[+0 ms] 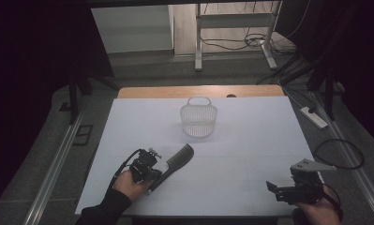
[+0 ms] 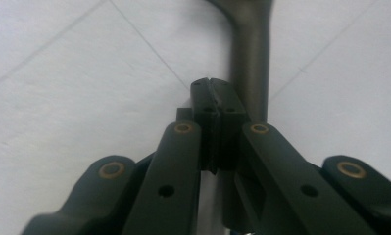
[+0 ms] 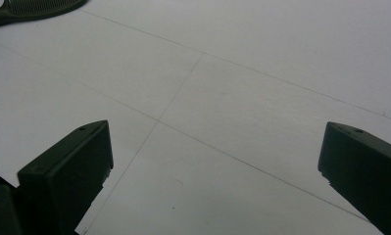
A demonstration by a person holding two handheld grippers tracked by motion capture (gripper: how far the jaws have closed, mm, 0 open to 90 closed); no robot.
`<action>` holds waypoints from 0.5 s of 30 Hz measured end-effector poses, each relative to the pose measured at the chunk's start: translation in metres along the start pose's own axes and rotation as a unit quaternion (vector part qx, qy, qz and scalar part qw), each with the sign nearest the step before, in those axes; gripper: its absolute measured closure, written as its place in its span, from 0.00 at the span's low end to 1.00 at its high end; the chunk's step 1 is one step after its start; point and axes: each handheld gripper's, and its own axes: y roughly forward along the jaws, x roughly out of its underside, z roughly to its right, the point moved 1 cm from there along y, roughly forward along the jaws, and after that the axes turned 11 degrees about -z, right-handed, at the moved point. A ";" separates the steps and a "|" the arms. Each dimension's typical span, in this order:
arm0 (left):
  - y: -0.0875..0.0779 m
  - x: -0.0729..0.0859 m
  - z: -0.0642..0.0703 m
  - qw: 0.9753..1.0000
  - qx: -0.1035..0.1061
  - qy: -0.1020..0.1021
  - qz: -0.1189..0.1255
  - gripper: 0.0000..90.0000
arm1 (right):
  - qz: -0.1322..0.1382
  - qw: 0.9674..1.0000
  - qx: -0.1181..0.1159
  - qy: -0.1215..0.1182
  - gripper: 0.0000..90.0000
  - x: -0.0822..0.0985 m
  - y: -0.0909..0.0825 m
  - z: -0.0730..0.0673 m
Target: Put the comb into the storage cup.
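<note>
At the left of the tabletop (image 1: 250, 154), the left gripper (image 1: 153, 177) has its fingers (image 2: 217, 105) pressed together, just beside the dark comb (image 1: 175, 161). The white basket (image 1: 198, 119) stands behind. The right gripper (image 1: 277, 188) has fingers (image 3: 68, 169) spread. No writing is readable.

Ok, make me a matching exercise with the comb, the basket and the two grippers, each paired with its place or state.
Things:
1. comb
2. basket
3. left gripper
4. right gripper

States:
A. jaws wide apart over bare table, nothing between them
B. stands upright at the far middle of the white table, empty
C. dark, lying flat at the near left
D. jaws pressed together, beside the comb handle

Pairs: 1-C, 2-B, 3-D, 4-A
</note>
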 end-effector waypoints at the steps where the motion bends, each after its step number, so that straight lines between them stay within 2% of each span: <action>1: 0.000 0.000 0.002 1.000 -0.002 0.000 -0.001 0.98 | 0.000 1.000 0.000 0.000 0.00 0.000 0.000 0.000; 2: 0.000 0.000 0.005 1.000 -0.008 0.000 -0.002 0.98 | 0.000 1.000 0.000 -0.001 0.00 0.000 0.000 0.000; 5: 0.000 0.001 0.003 1.000 -0.001 -0.007 0.001 0.98 | 0.000 1.000 0.000 -0.002 0.00 0.000 0.000 0.000; 9: -0.002 0.002 0.000 1.000 -0.005 -0.015 0.008 0.98 | 0.000 1.000 0.000 -0.003 0.00 0.000 0.000 0.000; 10: -0.007 0.004 -0.002 0.999 -0.006 -0.023 0.024 0.98 | 0.000 1.000 0.000 -0.003 0.00 0.000 0.000 0.000; 11: -0.007 0.004 -0.002 0.999 -0.006 -0.023 0.024 0.94 | 0.000 1.000 0.000 -0.003 0.00 0.000 0.000 0.000; 13: -0.013 0.007 -0.004 0.999 -0.001 -0.034 0.041 0.92 | 0.000 1.000 0.000 -0.003 0.00 0.000 0.000 0.000; 15: -0.021 0.012 -0.004 0.997 0.005 -0.043 0.065 0.81 | 0.001 1.000 0.001 -0.004 0.00 0.000 0.000 -0.001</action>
